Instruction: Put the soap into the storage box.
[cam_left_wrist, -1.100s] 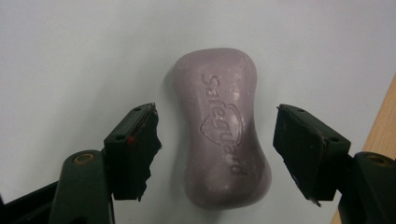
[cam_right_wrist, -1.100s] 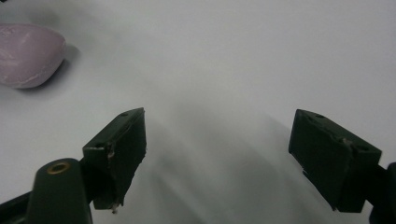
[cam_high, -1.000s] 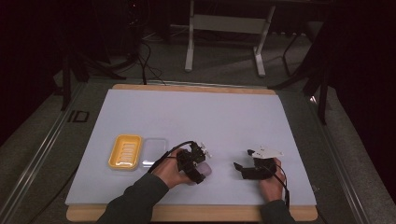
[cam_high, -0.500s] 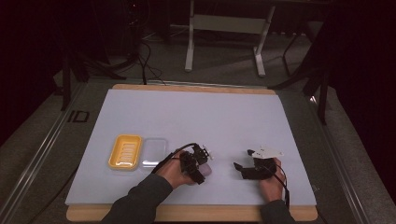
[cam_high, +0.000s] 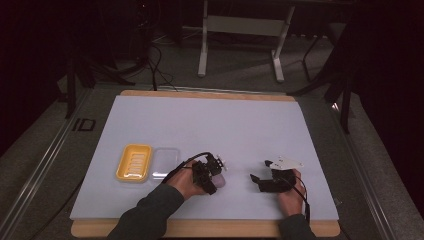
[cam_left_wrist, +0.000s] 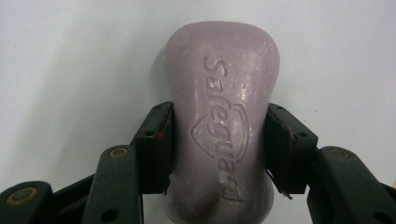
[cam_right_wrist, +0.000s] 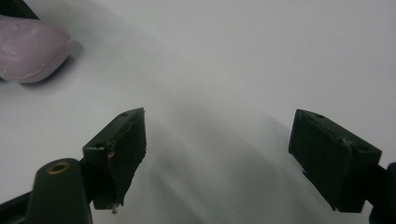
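A pale lilac soap bar (cam_left_wrist: 222, 70) with embossed lettering lies on the white table mat (cam_high: 210, 125). My left gripper (cam_left_wrist: 218, 144) has just been closing, and both pads now press on the bar's long sides. In the high view, this gripper (cam_high: 214, 175) sits near the front centre of the mat, with the soap bar (cam_high: 220, 182) under its tip. My right gripper (cam_right_wrist: 217, 154) stands open over bare mat with nothing between its fingers. It is to the right of the left one in the high view (cam_high: 257, 181). One end of the soap bar (cam_right_wrist: 28, 49) shows at upper left in the right gripper view.
A yellow soap dish (cam_high: 133, 162) and a clear lid (cam_high: 165, 162) lie side by side left of the left hand. The mat rests on a wooden board (cam_high: 200, 229). Cables and a stand's legs are on the floor beyond the table.
The left hand has shifted only slightly over the soap bar. The right hand has kept still.
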